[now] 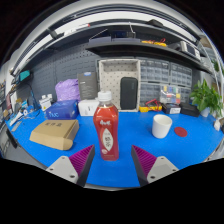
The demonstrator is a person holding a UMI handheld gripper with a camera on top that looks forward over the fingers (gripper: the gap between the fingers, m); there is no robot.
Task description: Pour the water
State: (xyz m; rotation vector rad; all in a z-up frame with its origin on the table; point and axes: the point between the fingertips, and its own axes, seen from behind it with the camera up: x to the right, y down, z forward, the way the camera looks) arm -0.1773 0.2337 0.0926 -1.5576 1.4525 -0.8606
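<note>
A clear bottle (106, 131) with a red label and a white cap stands upright on the blue table (130, 170). It rises between my fingers at their tips, with a gap on each side. My gripper (113, 156) is open, its left pad (83, 158) and right pad (144, 158) both clear of the bottle. A white cup (162, 126) stands on the table to the right, beyond the right finger. A small red lid (181, 131) lies just right of the cup.
A tan cardboard box (55, 133) lies left of the bottle. Behind it stand purple bags (66, 98) and a white box (88, 107). At the back are a white appliance (120, 88), shelves with bins and a green plant (208, 98).
</note>
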